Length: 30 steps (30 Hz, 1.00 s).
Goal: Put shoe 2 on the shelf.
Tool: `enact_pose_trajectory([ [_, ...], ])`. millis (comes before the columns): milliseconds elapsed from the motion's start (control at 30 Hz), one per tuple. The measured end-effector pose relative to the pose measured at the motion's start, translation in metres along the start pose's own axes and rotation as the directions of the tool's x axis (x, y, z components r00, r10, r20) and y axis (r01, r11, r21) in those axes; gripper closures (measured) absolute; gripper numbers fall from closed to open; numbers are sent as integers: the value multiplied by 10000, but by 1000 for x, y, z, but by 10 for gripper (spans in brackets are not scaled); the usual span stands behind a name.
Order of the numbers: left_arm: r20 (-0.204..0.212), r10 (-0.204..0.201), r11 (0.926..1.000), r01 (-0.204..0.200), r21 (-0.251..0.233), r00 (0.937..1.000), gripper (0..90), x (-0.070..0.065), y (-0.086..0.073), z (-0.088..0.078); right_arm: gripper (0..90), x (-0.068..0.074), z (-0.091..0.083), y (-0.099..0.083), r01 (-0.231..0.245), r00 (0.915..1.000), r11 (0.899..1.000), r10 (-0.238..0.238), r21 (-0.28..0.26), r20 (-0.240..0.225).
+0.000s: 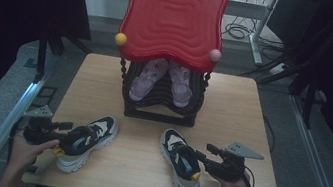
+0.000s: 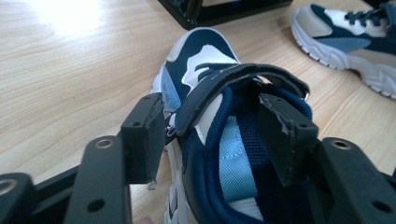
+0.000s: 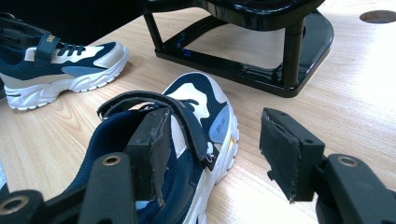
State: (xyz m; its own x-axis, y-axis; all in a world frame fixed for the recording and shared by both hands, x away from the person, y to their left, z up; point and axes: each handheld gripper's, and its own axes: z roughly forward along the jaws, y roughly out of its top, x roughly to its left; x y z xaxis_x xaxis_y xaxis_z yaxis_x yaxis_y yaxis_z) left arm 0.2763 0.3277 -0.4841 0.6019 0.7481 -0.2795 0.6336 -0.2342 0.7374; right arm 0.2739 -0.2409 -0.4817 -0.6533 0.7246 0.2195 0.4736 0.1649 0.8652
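Two navy-and-white sneakers lie on the wooden table [image 1: 233,109]. My left gripper [image 1: 63,132] is at the heel of the left sneaker [image 1: 91,140]. In the left gripper view, this gripper [image 2: 212,135] is open and straddles the left sneaker's [image 2: 201,79] side wall, one jaw outside and one inside the opening. My right gripper [image 1: 202,157] is at the heel of the right sneaker [image 1: 179,159]. In the right gripper view, that gripper [image 3: 215,144] is open. Its left jaw is inside the right sneaker's [image 3: 196,100] opening and its right jaw hangs over bare table.
A black shoe rack [image 1: 159,112] with a red wavy top [image 1: 173,19] stands at the table's back centre, holding a pair of pink shoes [image 1: 149,78]. Its base [image 3: 243,70] lies just beyond both sneakers. Bare wood stretches to either side of the rack.
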Motion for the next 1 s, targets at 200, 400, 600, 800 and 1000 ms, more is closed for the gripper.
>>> enact_pose_trajectory([
  [200, 12, 95, 9998, -95, 185, 10000, 512, 2, 1, 3, 431, -1, 1, 1, -33, 10000, 10000, 33, -10, 45],
  [400, -17, 142, 9988, -141, 478, 9999, 615, 6, 0, 7, 432, 1, 4, 3, -12, 10000, 10000, 12, -1, -20],
  [600, -51, 290, 9981, -287, 546, 9996, 672, 7, -1, 9, 426, 5, 8, 5, -13, 10000, 9999, 13, 137, -65],
  [800, -101, 231, 9984, -226, 510, 9997, 685, 6, -2, 9, 442, 10, 10, 9, 162, 9996, 9995, -155, 277, -248],
  [1000, -103, 90, 9990, -85, 439, 9999, 684, 6, -3, 9, 477, 12, 21, 14, 126, 9987, 9957, -79, 923, -507],
])
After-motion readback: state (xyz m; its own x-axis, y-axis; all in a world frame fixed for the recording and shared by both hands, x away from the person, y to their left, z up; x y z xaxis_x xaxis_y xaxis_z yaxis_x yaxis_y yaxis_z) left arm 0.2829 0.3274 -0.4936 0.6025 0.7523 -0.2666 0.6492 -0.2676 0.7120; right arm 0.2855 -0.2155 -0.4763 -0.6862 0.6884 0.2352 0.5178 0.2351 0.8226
